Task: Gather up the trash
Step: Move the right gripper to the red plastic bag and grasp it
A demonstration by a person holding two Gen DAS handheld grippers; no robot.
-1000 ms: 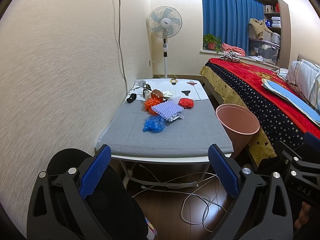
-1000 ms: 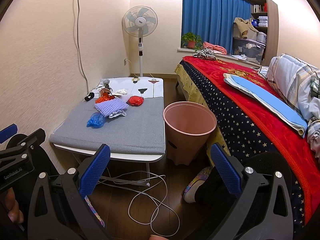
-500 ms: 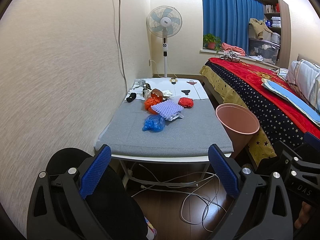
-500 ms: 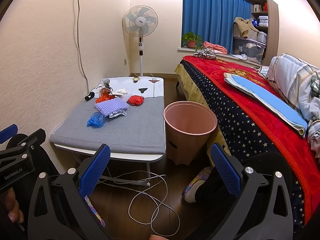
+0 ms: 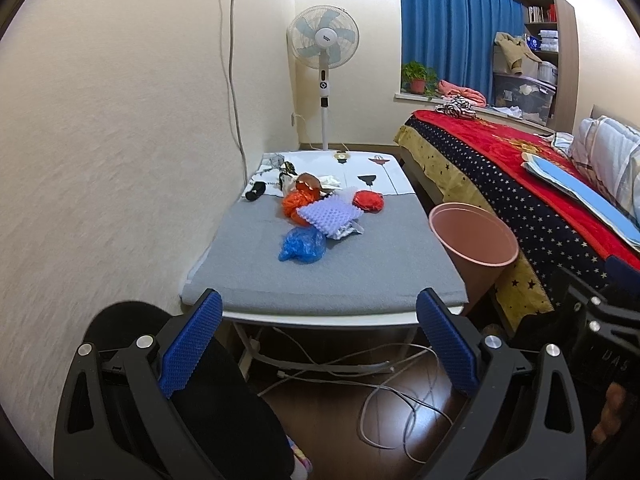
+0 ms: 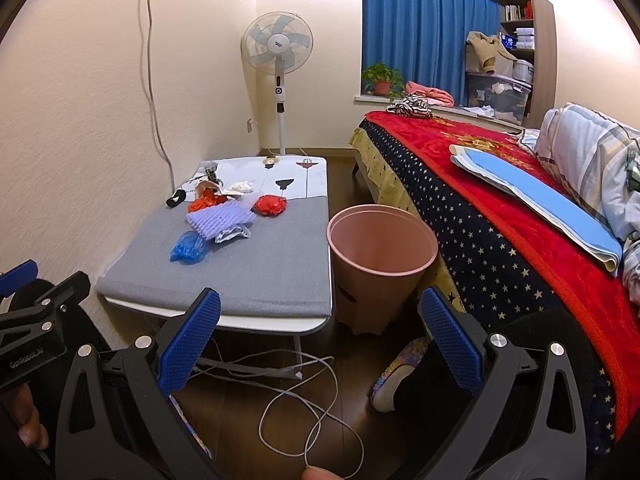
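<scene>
Ahead of the left tongs (image 5: 318, 336), spread wide and empty, crumpled blue, orange and red plastic trash (image 5: 301, 244) lies far on the grey padded surface (image 5: 360, 276). Likewise the right tongs (image 6: 320, 332) gape empty; the round pink plastic bin (image 6: 382, 256) stands right of the surface.

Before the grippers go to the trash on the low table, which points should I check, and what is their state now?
1. Left gripper open, holding nothing: ok.
2. Right gripper open, holding nothing: ok.
3. Round pink plastic bin upright beside the grey-covered low table, mouth unobstructed: ok.
4. Crumpled blue plastic bag nearest on the table, nothing lying on it: ok.
5. Bin empty: cannot tell, bottom hidden.
6. Loose white cables on the floor near the feet: not ok.
</scene>
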